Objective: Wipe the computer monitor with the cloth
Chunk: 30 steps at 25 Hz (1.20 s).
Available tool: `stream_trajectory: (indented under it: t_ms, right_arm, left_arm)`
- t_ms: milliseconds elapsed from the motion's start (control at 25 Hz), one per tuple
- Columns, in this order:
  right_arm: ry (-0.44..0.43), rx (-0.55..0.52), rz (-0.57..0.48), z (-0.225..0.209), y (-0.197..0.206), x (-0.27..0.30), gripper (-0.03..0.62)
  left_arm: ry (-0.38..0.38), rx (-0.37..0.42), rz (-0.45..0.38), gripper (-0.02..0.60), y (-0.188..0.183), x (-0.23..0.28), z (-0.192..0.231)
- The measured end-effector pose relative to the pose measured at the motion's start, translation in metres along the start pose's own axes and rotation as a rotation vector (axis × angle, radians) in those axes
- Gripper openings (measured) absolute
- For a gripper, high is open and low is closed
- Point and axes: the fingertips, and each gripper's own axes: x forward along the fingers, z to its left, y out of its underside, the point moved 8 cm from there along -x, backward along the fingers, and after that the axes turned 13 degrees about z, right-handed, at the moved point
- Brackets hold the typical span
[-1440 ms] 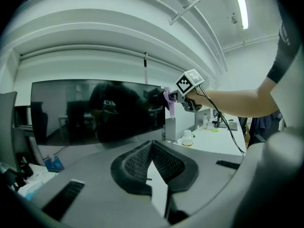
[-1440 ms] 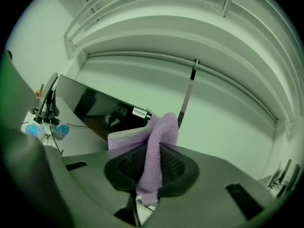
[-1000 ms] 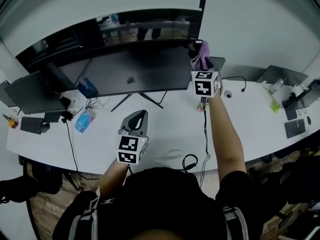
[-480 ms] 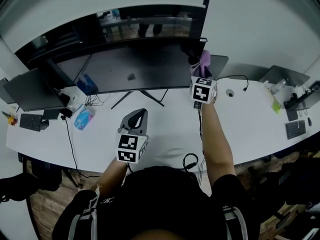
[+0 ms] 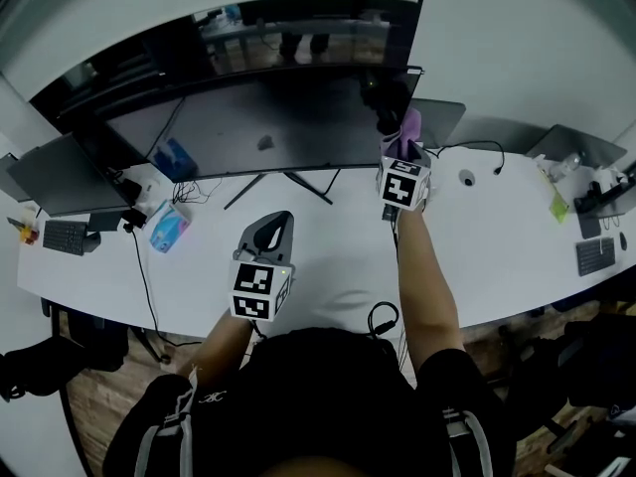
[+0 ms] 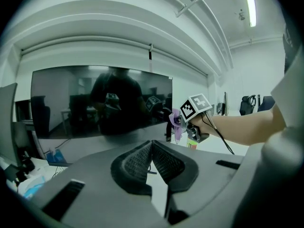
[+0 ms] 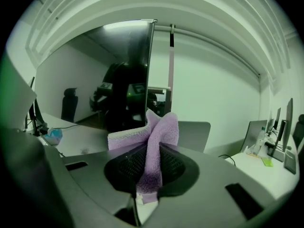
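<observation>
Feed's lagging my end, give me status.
Right hand-held gripper shut on purple cloth, at right edge of monitor; contact unclear. Left hand-held gripper shut, empty, away from it. Nothing blocking.

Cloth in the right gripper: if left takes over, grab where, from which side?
Probably the bunched upper end of the cloth, which sticks out past the tips of the right gripper; lower down it's pinched between the jaws. Come from the person's left, where a flap spreads sideways. The left gripper is shut, so open it first.

free: bare desk (image 5: 338,251) front-centre | blocked: monitor stand legs (image 5: 310,188), blue pack (image 5: 169,229) left
</observation>
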Motion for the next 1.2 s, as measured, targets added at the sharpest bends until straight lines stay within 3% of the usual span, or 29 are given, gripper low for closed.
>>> stream_trajectory:
  t_ms: [1200]
  right_arm:
    - [-0.048,0.042,0.22,0.018,0.091,0.06,0.075]
  left_arm:
    - [-0.052,-0.007,0.043,0.014,0.002,0.013,0.011]
